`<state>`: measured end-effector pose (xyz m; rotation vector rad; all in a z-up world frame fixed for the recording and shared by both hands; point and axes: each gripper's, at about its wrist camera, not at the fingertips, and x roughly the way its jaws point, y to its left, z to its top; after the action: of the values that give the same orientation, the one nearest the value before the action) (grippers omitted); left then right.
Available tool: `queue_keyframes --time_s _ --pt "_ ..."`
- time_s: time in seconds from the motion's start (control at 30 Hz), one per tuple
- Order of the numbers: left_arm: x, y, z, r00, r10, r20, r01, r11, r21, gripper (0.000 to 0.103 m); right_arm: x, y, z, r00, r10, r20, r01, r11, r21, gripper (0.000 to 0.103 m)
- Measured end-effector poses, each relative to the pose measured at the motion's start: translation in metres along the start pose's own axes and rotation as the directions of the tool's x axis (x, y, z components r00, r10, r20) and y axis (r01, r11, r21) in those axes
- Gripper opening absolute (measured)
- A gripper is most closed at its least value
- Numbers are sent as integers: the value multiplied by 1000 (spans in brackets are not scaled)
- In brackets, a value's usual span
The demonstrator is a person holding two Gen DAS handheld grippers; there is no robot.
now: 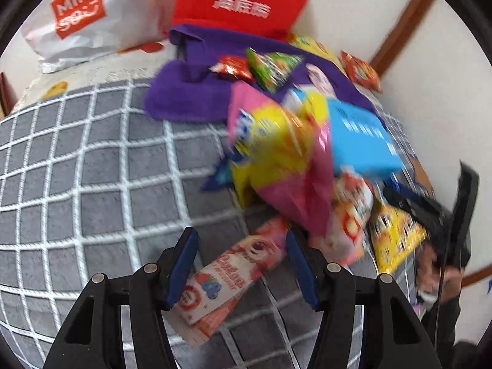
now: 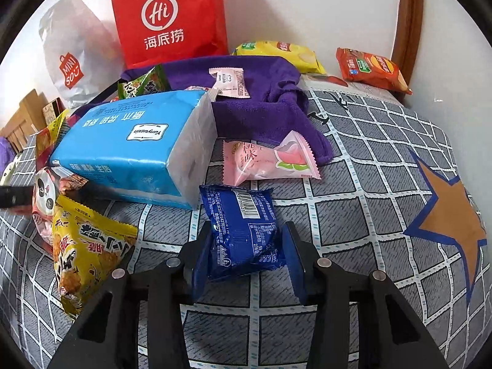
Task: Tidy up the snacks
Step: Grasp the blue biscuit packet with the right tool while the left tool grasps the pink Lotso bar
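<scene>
In the right wrist view my right gripper (image 2: 246,226) is shut on a dark blue snack packet (image 2: 240,215), its pads pressed against both sides. The packet lies on the grey checked bedspread (image 2: 353,184). In the left wrist view my left gripper (image 1: 240,233) stands open, low over a pink and white berry snack packet (image 1: 227,279). That packet lies slantwise between the fingers. The view is blurred, and I see no squeeze on the packet. Just beyond it lies a heap of snack bags (image 1: 276,153).
A blue tissue pack (image 2: 132,147), a pink peach packet (image 2: 270,160) and a yellow snack bag (image 2: 86,252) surround the blue packet. A purple cloth (image 2: 246,110) holds small packets. A red paper bag (image 2: 169,15) and a white bag (image 2: 73,55) stand against the wall.
</scene>
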<state>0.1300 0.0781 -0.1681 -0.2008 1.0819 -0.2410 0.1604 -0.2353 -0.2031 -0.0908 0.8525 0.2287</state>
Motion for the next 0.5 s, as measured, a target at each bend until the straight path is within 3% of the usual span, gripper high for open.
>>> queue_keyframes --time_s 0.1,0.2,0.27,0.33,0.5 --pt "3 -10 -10 1000 22 5 -23 999 47 56 0 0 0 1000 -2 0 2 1000 -2 43" --pt "5 -26 -20 993 107 49 -112 986 126 53 0 0 0 1000 -4 0 4 1000 -3 43" --pt "5 -34 -25 987 143 71 -153 975 159 33 0 0 0 1000 -4 0 4 1000 -3 43" --pt "1 -37 -28 980 171 103 -187 968 168 23 0 0 0 1000 -7 0 7 1000 -5 43" --pt "-10 -31 -32 959 223 175 -250 956 153 22 -9 6 -4 999 -34 7 34 998 -44 42"
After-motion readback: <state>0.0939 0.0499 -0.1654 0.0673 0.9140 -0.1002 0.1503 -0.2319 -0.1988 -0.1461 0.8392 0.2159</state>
